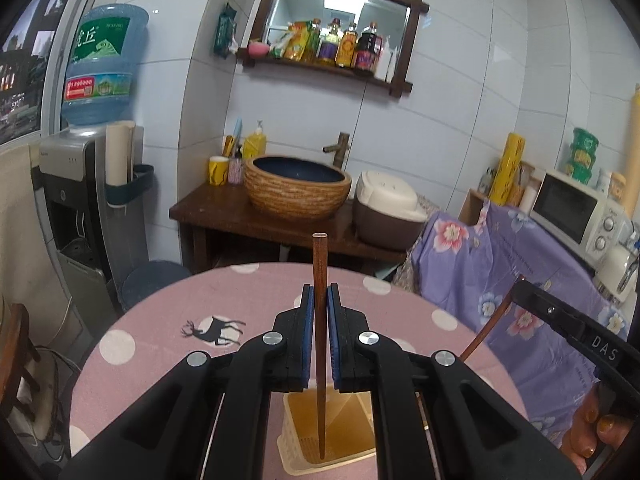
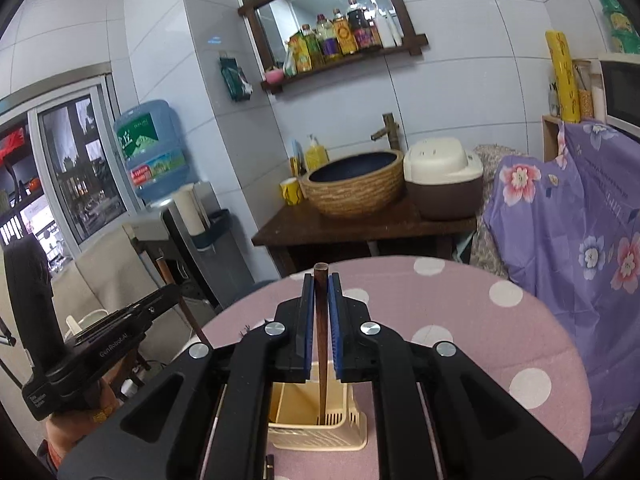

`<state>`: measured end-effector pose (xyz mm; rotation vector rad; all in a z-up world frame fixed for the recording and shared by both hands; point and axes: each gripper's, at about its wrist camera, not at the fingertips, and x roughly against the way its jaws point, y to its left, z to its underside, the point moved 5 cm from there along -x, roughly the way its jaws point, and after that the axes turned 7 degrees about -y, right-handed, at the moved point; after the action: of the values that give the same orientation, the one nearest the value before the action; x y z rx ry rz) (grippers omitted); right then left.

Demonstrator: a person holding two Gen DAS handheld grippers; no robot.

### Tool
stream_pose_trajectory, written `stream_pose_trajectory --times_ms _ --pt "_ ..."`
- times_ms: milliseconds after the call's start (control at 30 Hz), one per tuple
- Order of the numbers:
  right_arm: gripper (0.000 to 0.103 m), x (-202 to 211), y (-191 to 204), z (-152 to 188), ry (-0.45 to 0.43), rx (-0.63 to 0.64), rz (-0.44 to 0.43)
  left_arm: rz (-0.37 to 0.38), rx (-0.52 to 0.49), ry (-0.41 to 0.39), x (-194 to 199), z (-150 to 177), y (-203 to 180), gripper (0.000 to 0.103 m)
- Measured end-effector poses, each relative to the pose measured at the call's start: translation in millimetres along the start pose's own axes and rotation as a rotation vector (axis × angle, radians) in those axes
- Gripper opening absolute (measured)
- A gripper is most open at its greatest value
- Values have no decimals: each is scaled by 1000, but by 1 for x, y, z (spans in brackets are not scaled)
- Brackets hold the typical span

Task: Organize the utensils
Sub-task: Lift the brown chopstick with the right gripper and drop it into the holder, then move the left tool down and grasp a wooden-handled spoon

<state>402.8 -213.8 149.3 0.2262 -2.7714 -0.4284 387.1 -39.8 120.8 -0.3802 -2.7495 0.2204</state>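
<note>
**Both grippers clamped on a chopstick each, over the caddy**

Largest first: your round table [image 1: 160, 320], pink cloth with white dots and a deer print, fills the lower half of both wrist views. Behind it, out of play: the wooden washstand [image 1: 224, 216] with its woven basin [image 1: 298, 192] and the rice cooker [image 1: 386, 208].

On the table sits the cream plastic utensil caddy [image 2: 344, 432], slotted walls, upright, right below both sets of fingers.

Your left gripper [image 1: 320, 300] has its blue pads closed tight on a dark wooden chopstick [image 1: 320, 264]. The stick stands roughly vertical; its blunt end sticks up past the fingertips, its thin tip hangs over the caddy opening. Can't tell if the tip touches the bottom.

Your right gripper [image 2: 321, 292] is the same: pads pinched on a second chopstick [image 2: 321, 320], upright, lower end down inside the caddy near the slotted back wall. Contact with the floor is unclear.

The two grippers sit close side by side; each shows at the edge of the other's view.
</note>
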Motion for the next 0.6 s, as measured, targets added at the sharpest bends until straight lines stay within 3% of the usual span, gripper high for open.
stream_pose_trajectory --times_ms 400,467,533,600 --pt "6 -6 -13 17 5 -38 14 -1 35 83 -20 30 17 9" --pt "6 -4 -13 20 4 -33 14 14 38 89 -17 33 16 21" --pt "7 1 -12 26 0 -17 20 24 50 81 -10 37 15 49" --pt "12 8 -11 32 -6 -3 19 30 44 68 0 42 14 50"
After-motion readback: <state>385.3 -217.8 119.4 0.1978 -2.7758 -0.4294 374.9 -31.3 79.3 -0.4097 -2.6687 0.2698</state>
